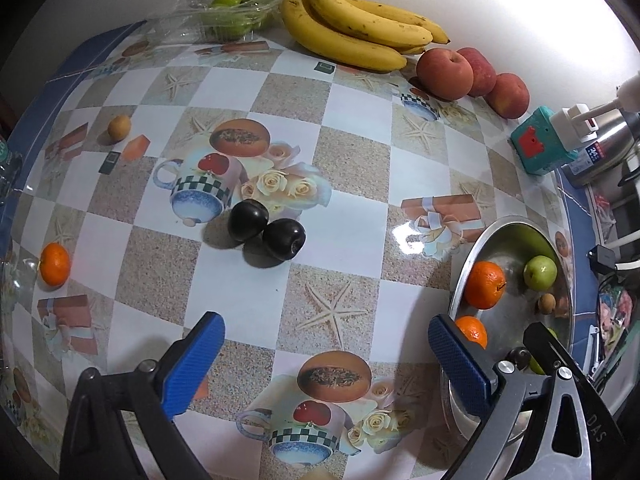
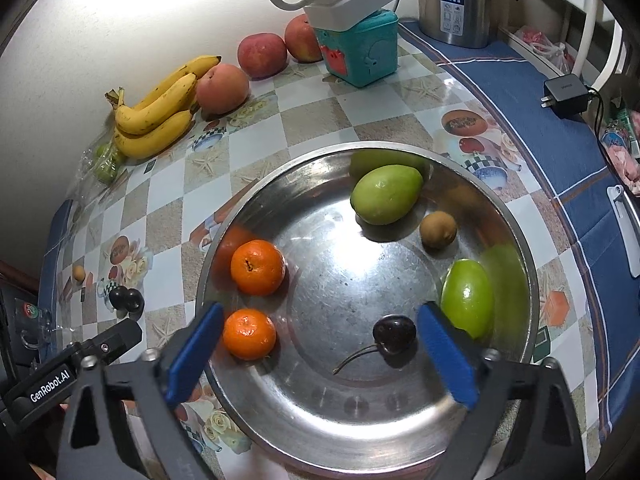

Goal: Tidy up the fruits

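Note:
My right gripper (image 2: 320,312) hangs open over a steel basin (image 2: 352,264). A dark cherry (image 2: 394,334) with its stem lies on the basin floor between the fingers, near the right one, and neither pad touches it. The basin also holds two mandarins (image 2: 258,267), two green fruits (image 2: 386,194) and a small brown fruit (image 2: 438,229). My left gripper (image 1: 325,320) stands open over the patterned tablecloth, with nothing between its fingers. Two dark plums (image 1: 266,228) sit ahead of it. A mandarin (image 1: 55,264) and a small brown fruit (image 1: 119,128) lie farther left.
Bananas (image 1: 352,28), three red-orange round fruits (image 1: 444,74) and a clear pack of limes (image 1: 228,12) line the wall at the back. A teal box (image 2: 360,56) under a power strip, a steel thermos (image 2: 456,0) and a black charger (image 2: 566,94) stand at the right.

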Available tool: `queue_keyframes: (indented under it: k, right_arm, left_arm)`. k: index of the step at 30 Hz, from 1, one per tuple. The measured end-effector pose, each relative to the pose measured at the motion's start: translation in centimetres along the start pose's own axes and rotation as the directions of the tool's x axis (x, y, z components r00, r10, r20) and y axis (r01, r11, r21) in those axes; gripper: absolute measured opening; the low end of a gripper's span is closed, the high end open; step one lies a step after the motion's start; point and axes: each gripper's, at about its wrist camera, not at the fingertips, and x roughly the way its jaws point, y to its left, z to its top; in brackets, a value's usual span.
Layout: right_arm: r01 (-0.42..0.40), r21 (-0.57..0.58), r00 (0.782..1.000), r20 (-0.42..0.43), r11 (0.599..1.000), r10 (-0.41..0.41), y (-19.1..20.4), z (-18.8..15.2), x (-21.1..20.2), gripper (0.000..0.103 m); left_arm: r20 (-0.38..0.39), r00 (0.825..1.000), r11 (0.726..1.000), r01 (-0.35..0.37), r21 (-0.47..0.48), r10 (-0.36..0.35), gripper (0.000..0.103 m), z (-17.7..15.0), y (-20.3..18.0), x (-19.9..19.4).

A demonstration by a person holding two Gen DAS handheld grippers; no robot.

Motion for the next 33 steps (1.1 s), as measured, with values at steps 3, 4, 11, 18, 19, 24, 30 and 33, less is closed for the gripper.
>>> queue_keyframes:
  k: [3, 4, 11, 18, 19, 24, 30, 33]
  right_arm:
    - [-0.003, 0.005, 1.0, 0.001, 1.0, 0.003, -0.1, 0.0, 0.0, 0.098]
    - [-0.002, 0.004, 1.0, 0.004, 1.0, 0.002, -0.1, 0.0, 0.0, 0.099]
    - [-0.004, 0.002, 1.0, 0.006, 1.0, 0.004, 0.1, 0.0, 0.1, 0.1]
    - [-0.003, -0.026, 1.0, 0.018, 1.0, 0.003, 1.1, -0.2, -0.1, 0.1]
    - [-0.007, -0.035, 1.0, 0.016, 0.999, 0.008, 1.5, -0.3, -0.1, 0.1]
    - [-0.017, -0.077, 1.0, -0.001, 0.997, 0.017, 3.3, -0.8, 0.3, 0.1]
    - [-0.026, -0.162, 1.0, -0.015, 0.987, 0.024, 6.7, -1.9, 0.7, 0.1]
    - [-0.048, -0.211, 0.999, -0.02, 0.976, 0.045, 8.7, -2.6, 0.8, 0.1]
  left_arm:
    - [0.011, 1.0, 1.0, -0.006, -0.006, 0.006, 0.103, 0.0, 0.1, -0.1]
    - [0.015, 1.0, 1.0, -0.008, -0.007, 0.008, 0.103, 0.0, 0.2, -0.1]
    - [0.038, 0.999, 1.0, -0.01, -0.015, 0.01, 0.103, 0.3, 0.6, -0.4]
    - [0.057, 0.998, 1.0, 0.001, -0.028, 0.001, 0.103, 0.9, 1.8, -1.4]
    - [0.071, 0.997, 0.999, -0.012, -0.032, 0.014, 0.103, 1.1, 2.2, -1.7]
    - [0.095, 0.994, 0.996, -0.039, -0.08, 0.046, 0.103, 1.6, 4.7, -2.3]
    - [0.075, 0.995, 0.987, -0.056, -0.152, 0.068, 0.103, 2.0, 7.9, -2.0]
    - [0.08, 0.993, 0.983, -0.068, -0.172, 0.082, 0.103, 2.1, 9.2, -2.2]
